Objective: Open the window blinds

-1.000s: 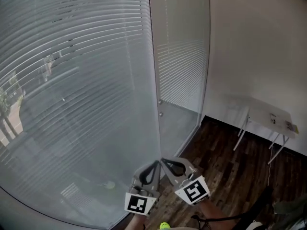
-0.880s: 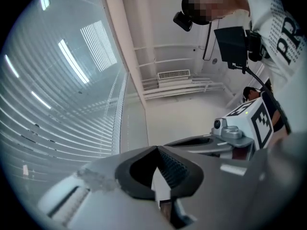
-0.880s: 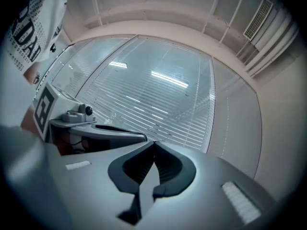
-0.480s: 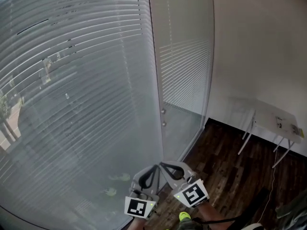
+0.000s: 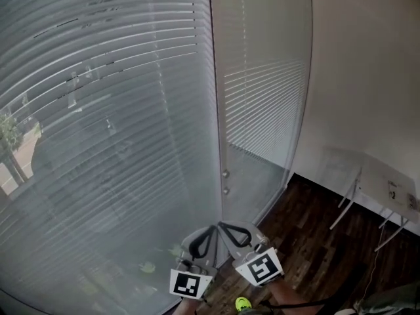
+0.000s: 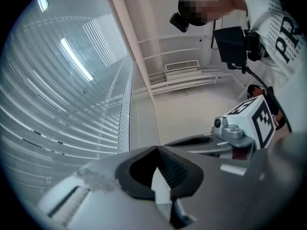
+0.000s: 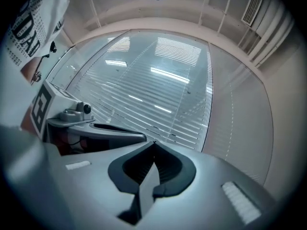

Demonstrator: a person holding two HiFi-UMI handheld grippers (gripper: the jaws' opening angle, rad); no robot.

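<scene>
Grey plastic jaws on both claws are pressed together, nothing pinched in either one. The left gripper and right gripper sit side by side at the bottom of the head view, tips close together, aimed at the window and not touching it. Dark wood floor is right beneath them. The window blinds hang down ahead, slats lying almost shut across the glass, clear of the tips. Further right there's a narrower blind, then a white table by the far wall.
</scene>
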